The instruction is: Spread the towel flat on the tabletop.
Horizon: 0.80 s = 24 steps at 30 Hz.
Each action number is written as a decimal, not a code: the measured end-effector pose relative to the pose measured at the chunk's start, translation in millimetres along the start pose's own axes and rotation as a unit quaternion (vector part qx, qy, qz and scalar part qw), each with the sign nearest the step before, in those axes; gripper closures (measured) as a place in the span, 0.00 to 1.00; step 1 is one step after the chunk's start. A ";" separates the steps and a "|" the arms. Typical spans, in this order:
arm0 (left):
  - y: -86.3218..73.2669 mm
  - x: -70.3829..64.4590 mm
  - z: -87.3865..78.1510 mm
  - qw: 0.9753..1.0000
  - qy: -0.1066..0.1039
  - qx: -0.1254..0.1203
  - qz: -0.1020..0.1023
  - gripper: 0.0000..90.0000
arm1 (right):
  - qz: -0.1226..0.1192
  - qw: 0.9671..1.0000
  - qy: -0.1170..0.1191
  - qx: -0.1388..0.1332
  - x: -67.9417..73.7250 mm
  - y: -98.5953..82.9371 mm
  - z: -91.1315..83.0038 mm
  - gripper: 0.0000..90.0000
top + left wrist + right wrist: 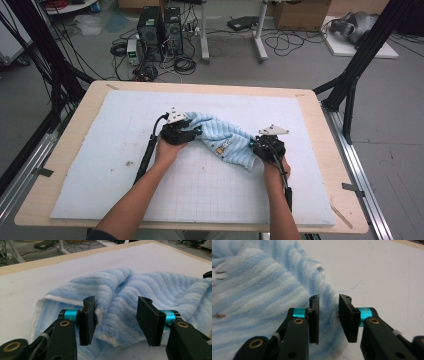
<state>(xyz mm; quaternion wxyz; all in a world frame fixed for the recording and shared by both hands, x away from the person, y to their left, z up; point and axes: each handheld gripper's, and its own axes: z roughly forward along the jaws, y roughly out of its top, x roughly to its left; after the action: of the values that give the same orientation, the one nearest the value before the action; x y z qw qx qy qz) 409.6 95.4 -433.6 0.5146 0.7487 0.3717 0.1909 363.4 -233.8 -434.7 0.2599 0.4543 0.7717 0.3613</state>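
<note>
A light-blue and white striped towel (220, 136) lies bunched on the white mat between my two grippers. My left gripper (192, 132) is at the towel's left end. In the left gripper view it (117, 320) stands wide open, and a folded edge of the towel (125, 297) bulges into the gap between the jaws. My right gripper (255, 145) is at the towel's right end. In the right gripper view it (329, 317) has its jaws narrowed to a small gap around a ridge of the towel's edge (328, 300), and the cloth does not look squeezed.
The white grid mat (200, 195) covers a wooden table (320, 125) and has bare room in front of and behind the towel. Black frame posts (360, 55) stand at the table's far corners. Computers and cables (160, 35) sit on the floor beyond.
</note>
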 end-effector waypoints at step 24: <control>-24.6 6.7 -76.9 0.999 0.000 -0.038 0.021 0.50 | -0.021 0.994 0.083 -0.074 15.0 -16.4 -58.0 0.59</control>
<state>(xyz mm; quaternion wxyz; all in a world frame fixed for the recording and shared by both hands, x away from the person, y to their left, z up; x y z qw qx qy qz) 353.7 153.5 -426.1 0.5384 0.7366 0.3479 0.2153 305.9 -244.4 -413.8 0.2354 0.3859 0.7709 0.4487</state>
